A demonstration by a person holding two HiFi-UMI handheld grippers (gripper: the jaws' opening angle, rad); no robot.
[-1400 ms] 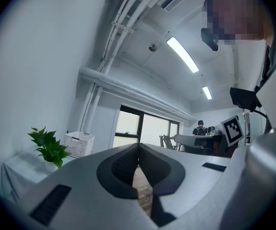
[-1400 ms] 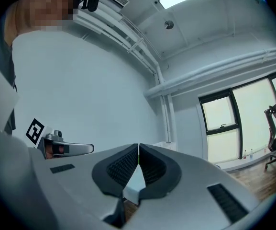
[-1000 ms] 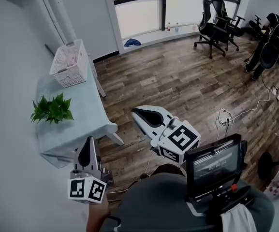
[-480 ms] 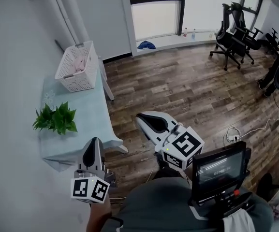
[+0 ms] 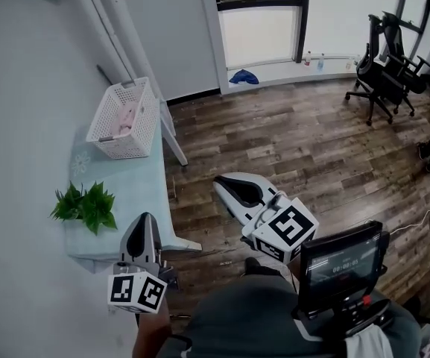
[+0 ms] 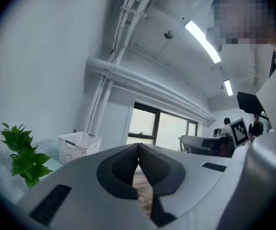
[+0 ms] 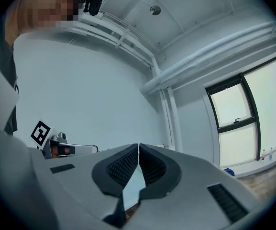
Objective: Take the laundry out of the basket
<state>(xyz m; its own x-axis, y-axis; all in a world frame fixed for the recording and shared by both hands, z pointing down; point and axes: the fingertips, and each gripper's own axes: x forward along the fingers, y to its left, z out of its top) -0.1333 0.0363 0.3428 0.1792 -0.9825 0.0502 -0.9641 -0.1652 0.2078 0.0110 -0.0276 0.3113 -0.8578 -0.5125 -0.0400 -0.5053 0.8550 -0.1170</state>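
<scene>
Daylight comes in through the window [image 5: 263,32], which is blown out to near white in the head view and lays a soft sheen on the wood floor [image 5: 311,148], while the basket [image 5: 121,119] and the surface [image 5: 136,192] by the wall sit in cool, dim, even light with faint shadows. Both gripper views are fisheye circles with black corners that bend pipes and walls. A ceiling light strip [image 6: 202,41] glares in the left one, and the near jaws look slightly soft.
</scene>
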